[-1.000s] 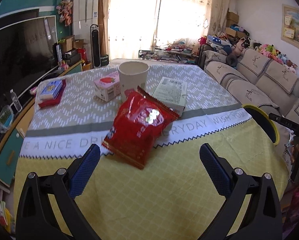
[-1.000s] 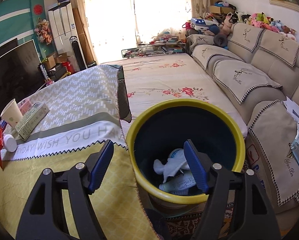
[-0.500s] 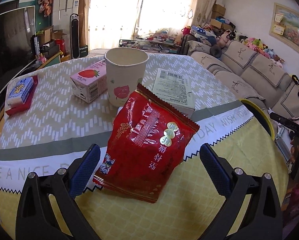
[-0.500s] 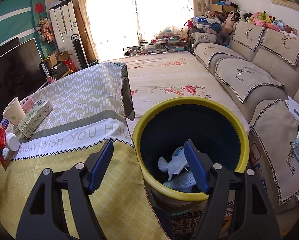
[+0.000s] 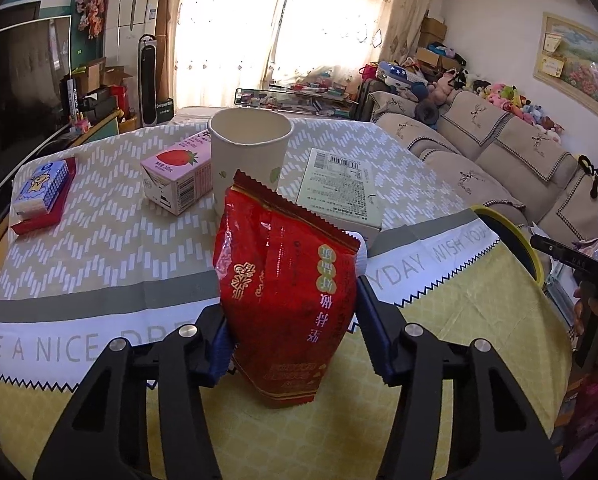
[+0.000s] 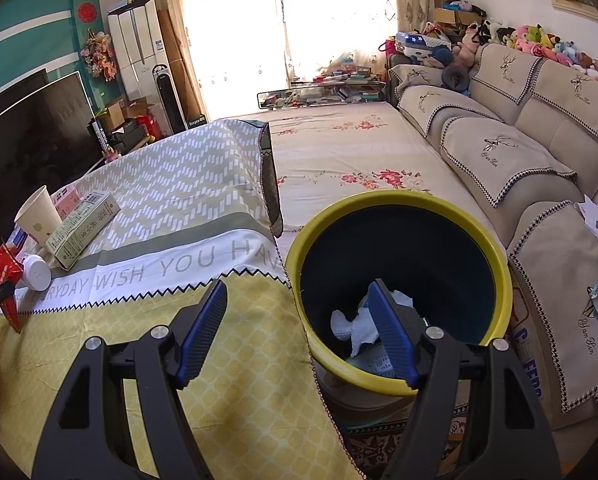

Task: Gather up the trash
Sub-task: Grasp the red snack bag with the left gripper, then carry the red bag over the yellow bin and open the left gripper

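Gripping red snack bag (image 5: 287, 300), left gripper (image 5: 291, 316) has blue pads pressed on both bag edges, bag raised upright off yellow tablecloth (image 5: 439, 340) near paper cup (image 5: 251, 156). Right gripper (image 6: 299, 332) spread apart, holding nothing, over rim of yellow-rimmed bin (image 6: 399, 280) beside table. Progress (judged): early-middle. Bin holds crumpled white tissue (image 6: 355, 328) plus some printed item, count unclear. Left near cup: one strawberry milk carton (image 5: 179, 176), one flat printed box (image 5: 339, 192), one white cap-like item (image 6: 37, 272), one tissue pack (image 5: 41, 188).

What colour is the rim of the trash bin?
Yellow; the bin's rim shows best in the right wrist view.
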`<state>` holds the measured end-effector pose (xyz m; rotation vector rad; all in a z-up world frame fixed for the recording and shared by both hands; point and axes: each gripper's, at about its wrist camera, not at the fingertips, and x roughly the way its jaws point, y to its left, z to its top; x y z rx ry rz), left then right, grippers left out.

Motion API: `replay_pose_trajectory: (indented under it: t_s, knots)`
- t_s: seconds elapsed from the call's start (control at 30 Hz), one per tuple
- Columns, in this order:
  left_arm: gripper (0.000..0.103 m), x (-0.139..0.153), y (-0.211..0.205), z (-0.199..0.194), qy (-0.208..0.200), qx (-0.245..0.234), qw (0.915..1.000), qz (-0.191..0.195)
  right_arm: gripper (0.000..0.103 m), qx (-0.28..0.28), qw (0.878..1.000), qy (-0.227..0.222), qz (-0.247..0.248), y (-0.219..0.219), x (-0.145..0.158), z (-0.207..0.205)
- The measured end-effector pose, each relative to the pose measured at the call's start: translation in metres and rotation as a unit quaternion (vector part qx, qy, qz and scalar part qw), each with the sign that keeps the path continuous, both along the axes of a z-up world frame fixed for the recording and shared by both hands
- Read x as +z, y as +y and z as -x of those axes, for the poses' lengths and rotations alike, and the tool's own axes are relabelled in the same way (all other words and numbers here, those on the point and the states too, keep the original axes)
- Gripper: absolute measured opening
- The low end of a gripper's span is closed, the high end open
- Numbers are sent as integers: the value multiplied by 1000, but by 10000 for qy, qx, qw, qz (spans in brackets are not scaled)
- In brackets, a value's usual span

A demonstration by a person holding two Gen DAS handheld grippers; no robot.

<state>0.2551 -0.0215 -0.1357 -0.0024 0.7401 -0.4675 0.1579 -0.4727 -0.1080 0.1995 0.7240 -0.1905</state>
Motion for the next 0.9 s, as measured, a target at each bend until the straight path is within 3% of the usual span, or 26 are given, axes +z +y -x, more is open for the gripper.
replay_pose_trajectory:
  t_s: [0.17, 0.43, 0.73, 0.9]
  knots:
    - [54, 9, -3, 8, -30, -1, 9999, 98, 69, -43, 10000, -70, -24, -3, 5, 3]
    - [54, 43, -36, 23, -77, -395, 9984, 387, 69, -128, 9996, -227, -132, -13, 9, 14]
    - [54, 69, -132, 20, -49, -1181, 9920, 433, 69, -555, 9974, -374, -263, -55, 7, 36]
    - [54, 71, -207, 16, 146, -1738, 9835, 486, 70, -894, 9945, -428, -340, -87, 4, 55]
